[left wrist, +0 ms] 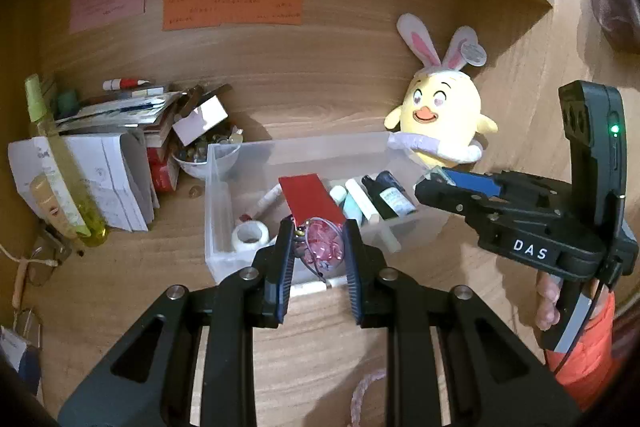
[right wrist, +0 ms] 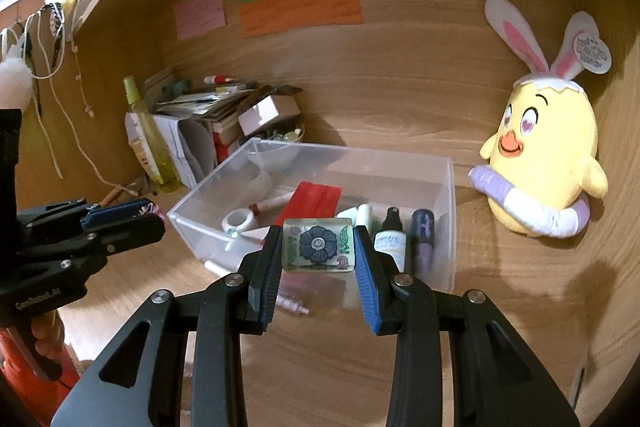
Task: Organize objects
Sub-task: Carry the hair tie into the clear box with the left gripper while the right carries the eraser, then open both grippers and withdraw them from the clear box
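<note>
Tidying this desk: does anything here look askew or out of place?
Yes. The paper stack at the back left is messy, with a small box tilted against it. The bin itself looks orderly.

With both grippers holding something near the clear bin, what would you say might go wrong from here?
1. The left gripper pinches a small pink trinket with loose wire loops; these might snag on the clear bin wall or on a finger at release.
2. The right gripper clamps a glossy flower tile by its edges; it could slip and fall among the bottles.
3. Both grippers converge on the same bin and may collide.
</note>
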